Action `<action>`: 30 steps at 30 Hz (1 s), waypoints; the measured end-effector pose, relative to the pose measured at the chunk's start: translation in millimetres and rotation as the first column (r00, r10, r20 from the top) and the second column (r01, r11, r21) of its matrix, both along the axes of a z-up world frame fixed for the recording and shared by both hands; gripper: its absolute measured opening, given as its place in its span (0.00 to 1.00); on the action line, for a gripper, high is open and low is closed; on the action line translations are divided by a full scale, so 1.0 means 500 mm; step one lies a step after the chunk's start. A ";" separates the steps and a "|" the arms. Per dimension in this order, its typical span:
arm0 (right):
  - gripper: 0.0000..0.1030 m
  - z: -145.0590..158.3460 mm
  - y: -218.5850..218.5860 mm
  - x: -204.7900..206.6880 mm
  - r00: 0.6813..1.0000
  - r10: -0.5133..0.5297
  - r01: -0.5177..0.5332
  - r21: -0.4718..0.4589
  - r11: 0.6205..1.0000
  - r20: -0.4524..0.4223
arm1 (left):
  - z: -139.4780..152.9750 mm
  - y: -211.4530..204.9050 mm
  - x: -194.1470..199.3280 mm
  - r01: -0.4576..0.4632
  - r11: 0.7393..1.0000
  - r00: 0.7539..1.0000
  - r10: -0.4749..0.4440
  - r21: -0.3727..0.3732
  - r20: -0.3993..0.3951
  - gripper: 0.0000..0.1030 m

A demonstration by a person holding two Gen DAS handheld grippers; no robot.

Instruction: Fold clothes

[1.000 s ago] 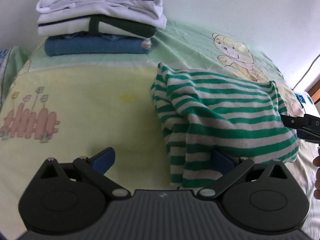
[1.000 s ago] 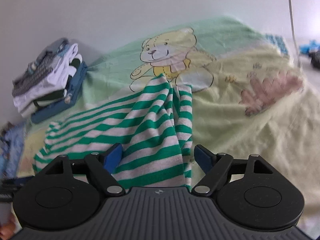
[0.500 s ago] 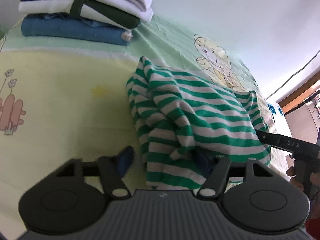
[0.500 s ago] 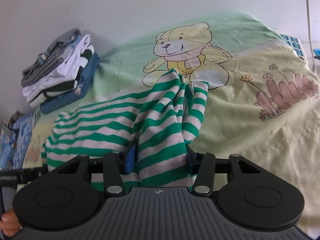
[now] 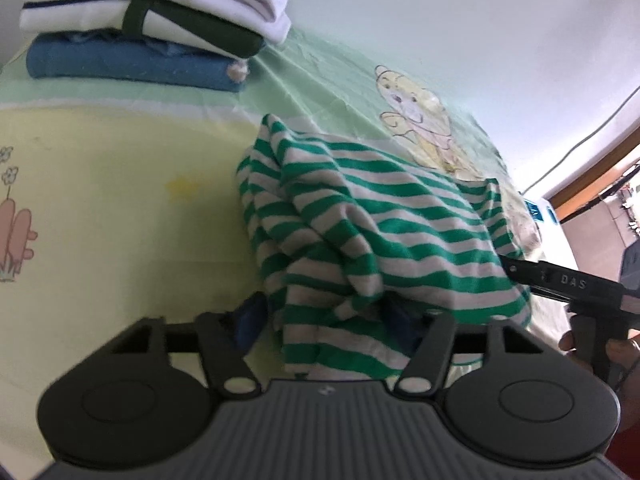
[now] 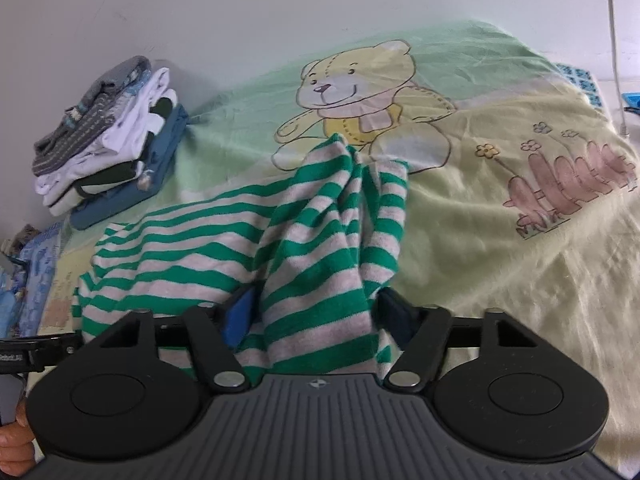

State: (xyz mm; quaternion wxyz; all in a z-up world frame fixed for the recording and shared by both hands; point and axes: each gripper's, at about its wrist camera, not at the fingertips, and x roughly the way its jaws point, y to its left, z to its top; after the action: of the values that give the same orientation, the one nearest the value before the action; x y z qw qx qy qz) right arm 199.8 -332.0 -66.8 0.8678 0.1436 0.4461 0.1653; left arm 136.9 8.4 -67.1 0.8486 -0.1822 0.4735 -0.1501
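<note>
A green-and-white striped garment (image 5: 360, 232) lies bunched on a yellow-green bedsheet with a bear print (image 5: 100, 184). My left gripper (image 5: 324, 316) is shut on the garment's near left edge, with cloth pinched between its blue pads. In the right wrist view the same striped garment (image 6: 312, 240) rises in a ridge toward the bear, and my right gripper (image 6: 316, 316) is shut on its near right edge. The right tool's black body (image 5: 560, 280) shows at the far right of the left wrist view, with a hand below it.
A stack of folded clothes (image 5: 152, 28) sits at the back left by the white wall, also seen as the folded stack (image 6: 112, 136) in the right wrist view. A cable (image 6: 612, 40) hangs at the right. Blue patterned fabric (image 6: 36, 272) lies at the left edge.
Both grippers went from open to shut on the striped garment's near edge. The cloth now bunches up in ridges between them, and both cameras sit closer to it.
</note>
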 end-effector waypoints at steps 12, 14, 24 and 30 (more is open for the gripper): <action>0.61 0.015 -0.009 -0.002 1.000 0.002 -0.002 0.010 1.000 -0.009 | 0.040 0.024 0.000 0.011 0.999 0.997 -0.007 -0.043 0.083 0.96; 0.61 0.037 -0.013 -0.013 0.999 -0.007 0.007 -0.019 1.000 0.037 | 0.050 0.015 0.006 0.007 1.000 0.994 -0.008 0.006 0.105 0.97; 0.41 0.078 0.071 -0.049 0.963 0.135 -0.110 -0.115 0.987 0.232 | -0.001 -0.032 0.073 -0.054 0.998 0.997 0.052 0.045 0.049 0.87; 0.13 0.021 0.037 -0.015 0.983 0.049 -0.022 -0.155 0.988 0.177 | -0.021 -0.012 0.069 -0.041 0.996 0.995 0.034 0.081 0.093 0.91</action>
State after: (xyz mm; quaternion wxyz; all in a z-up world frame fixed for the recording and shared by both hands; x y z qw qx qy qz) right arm 192.5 -313.4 -56.4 0.9099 0.0532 0.3797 0.1585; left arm 171.3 2.4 -77.8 0.8789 -0.1486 0.4364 -0.1226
